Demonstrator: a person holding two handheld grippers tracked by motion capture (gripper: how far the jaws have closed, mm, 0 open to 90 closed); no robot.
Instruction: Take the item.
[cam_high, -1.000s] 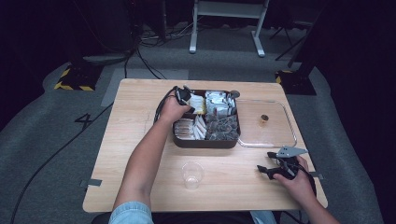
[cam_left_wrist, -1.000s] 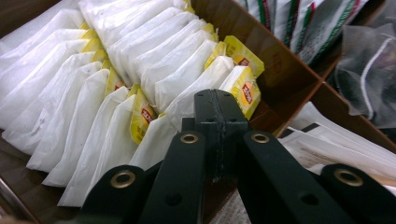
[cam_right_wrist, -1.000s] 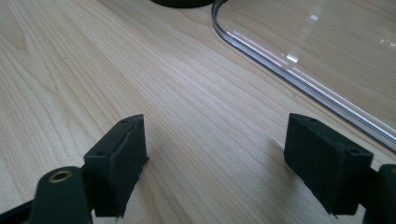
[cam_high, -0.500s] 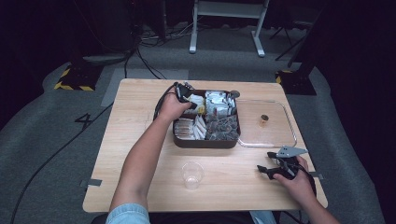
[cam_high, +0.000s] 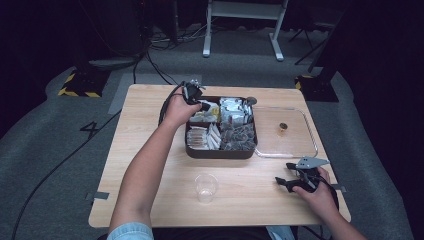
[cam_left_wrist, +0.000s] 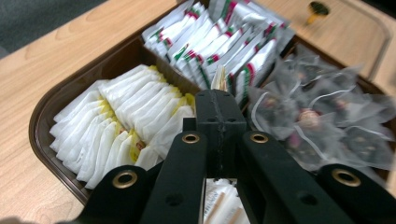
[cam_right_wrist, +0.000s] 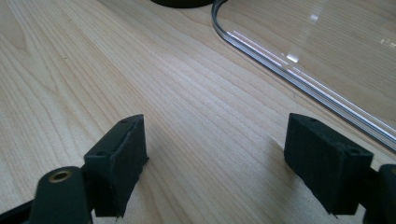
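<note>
The left gripper (cam_left_wrist: 220, 109), jaws pressed together on nothing visible, has edged deeper over the tray (cam_high: 192, 149) of tea packets (cam_left_wrist: 140, 112), suggesting a pick is near, while the right gripper (cam_right_wrist: 219, 163) rests wide apart on the table (cam_high: 150, 165).

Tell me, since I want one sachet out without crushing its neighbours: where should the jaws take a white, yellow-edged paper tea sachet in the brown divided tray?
Probably by its top edge, coming straight down. The white, yellow-edged paper tea sachets stand packed on edge in their compartment of the brown divided tray, so only their upper edges are free. The left gripper, jaws together, is above them.
</note>
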